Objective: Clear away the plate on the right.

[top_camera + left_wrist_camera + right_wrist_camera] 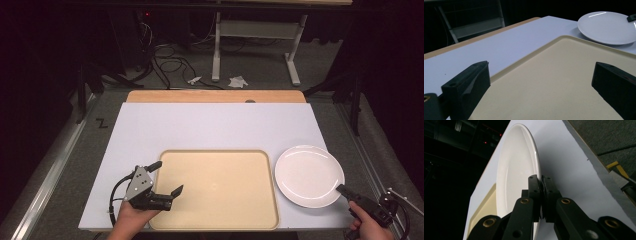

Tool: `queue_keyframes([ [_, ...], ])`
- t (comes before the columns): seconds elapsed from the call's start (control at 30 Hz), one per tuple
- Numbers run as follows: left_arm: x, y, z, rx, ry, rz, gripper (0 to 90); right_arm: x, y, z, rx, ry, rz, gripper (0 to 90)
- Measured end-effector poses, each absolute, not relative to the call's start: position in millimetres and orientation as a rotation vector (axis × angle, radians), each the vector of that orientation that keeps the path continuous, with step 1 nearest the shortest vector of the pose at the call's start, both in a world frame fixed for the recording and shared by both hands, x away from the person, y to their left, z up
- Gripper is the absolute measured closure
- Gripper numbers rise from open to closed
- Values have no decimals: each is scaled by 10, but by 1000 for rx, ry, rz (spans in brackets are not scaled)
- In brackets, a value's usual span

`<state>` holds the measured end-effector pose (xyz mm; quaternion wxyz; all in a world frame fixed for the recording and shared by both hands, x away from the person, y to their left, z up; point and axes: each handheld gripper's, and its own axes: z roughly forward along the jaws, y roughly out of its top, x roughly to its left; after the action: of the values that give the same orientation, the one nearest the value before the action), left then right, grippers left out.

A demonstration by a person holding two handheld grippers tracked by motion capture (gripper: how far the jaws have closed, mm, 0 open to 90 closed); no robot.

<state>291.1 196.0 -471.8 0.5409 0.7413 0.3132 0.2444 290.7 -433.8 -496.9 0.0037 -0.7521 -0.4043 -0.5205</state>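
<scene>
A beige tray point(220, 187) with nothing on it lies near the front of the white tabletop point(215, 125). To its right sits a white plate point(309, 175). My left gripper point(169, 177) hovers open over the tray's left edge, and between its jaws I see bare tray point(564, 62) and, farther off, the plate point(606, 26). My right gripper point(342, 189) is at the plate's near right rim. In the right gripper view that gripper point(541, 182) is shut on the rim of the plate point(516, 165), with a corner of the tray point(484, 205) beyond.
A wooden strip point(215, 96) borders the tabletop's far edge. Beyond it on the floor stand a desk frame's legs point(216, 55) with loose cables point(170, 65) and crumpled paper point(238, 81). A metal rail point(55, 155) runs along the left side.
</scene>
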Motion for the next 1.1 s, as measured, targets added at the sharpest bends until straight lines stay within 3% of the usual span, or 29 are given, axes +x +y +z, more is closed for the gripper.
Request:
queue_keyframes([
  [0.6,2904,1985,-4711,1749,749,584,25,2970,-4296,-4791,-2297,-1283,-1698,891],
  [1.1,2905,1999,-4714,1742,754,585,23,3179,-4028,-4718,-2227,-1368,-1681,891],
])
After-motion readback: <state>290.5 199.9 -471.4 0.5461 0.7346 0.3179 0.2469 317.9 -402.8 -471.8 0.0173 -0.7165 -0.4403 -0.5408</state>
